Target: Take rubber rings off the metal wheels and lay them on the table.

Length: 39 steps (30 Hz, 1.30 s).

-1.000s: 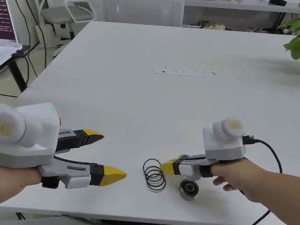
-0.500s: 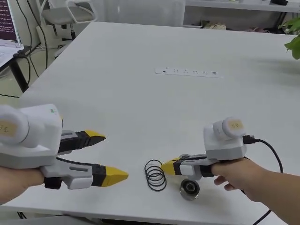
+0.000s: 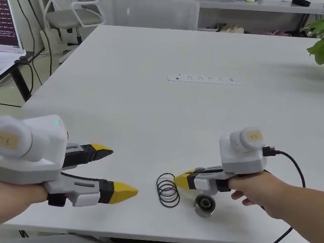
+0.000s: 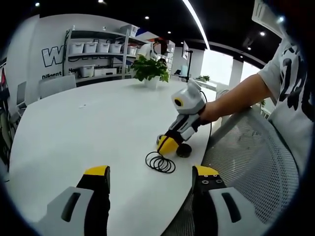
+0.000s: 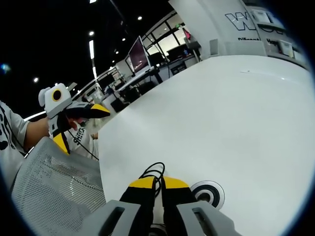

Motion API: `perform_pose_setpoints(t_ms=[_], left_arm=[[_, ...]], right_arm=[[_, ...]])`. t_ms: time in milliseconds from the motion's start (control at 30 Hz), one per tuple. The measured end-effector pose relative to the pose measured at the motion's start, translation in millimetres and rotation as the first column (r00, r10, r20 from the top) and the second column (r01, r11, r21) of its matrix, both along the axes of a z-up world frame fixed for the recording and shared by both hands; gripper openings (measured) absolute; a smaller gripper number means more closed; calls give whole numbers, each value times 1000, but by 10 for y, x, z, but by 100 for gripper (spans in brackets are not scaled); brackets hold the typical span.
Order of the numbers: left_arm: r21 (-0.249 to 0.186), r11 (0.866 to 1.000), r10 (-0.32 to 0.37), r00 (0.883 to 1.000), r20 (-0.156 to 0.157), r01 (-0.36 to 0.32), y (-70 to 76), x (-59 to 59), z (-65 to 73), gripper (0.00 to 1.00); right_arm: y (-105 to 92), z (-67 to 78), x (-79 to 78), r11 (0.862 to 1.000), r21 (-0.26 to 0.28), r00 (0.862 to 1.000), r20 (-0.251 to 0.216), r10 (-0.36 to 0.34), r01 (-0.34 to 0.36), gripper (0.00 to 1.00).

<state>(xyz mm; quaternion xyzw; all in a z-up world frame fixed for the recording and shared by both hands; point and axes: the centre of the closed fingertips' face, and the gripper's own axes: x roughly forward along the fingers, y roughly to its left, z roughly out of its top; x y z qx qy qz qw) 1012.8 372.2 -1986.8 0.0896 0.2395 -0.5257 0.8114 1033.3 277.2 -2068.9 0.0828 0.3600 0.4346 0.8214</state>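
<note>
Several black rubber rings (image 3: 167, 190) lie in a loose pile near the table's front edge, also in the left gripper view (image 4: 160, 162). A metal wheel (image 3: 205, 204) lies flat just right of them, beside my right gripper's jaws (image 5: 207, 193). My right gripper (image 3: 178, 180) rests low on the table with its yellow tips at the pile's right edge. Its jaws stand nearly together (image 5: 158, 184), and a thin black ring (image 5: 153, 172) runs out from between them. My left gripper (image 3: 114, 170) hovers open to the left of the pile, its fingers (image 4: 97, 173) wide apart and holding nothing.
A built-in socket strip (image 3: 204, 78) sits in the white table (image 3: 152, 101) further back. The front edge runs just below the wheel. An office chair (image 3: 73, 12) stands at the far left, a plant (image 3: 316, 40) at the far right. A mesh chair back (image 4: 246, 162) is close by.
</note>
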Motion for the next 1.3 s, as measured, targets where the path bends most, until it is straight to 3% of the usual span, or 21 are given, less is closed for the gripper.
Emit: perform_pose_setpoints(t_ms=[367,667,933,1300], left_arm=[[5,1000,-8,1000,-2,8,-37,-17,17,65],[-3,1000,-15,1000,2,15,-90,-24,66,65],[-9,1000,-17,1000,8,17,-131,-28,92,65],[-14,1000,-24,999,29,24,-196,-42,179,67]], right_arm=[[-13,32,0,1000,4,1000,7,1,-1,4],[-32,227,14,999,38,999,33,-6,5,7],[-119,418,-21,999,42,996,85,3,-6,11],[-364,673,-156,1000,22,985,174,-4,1,25]])
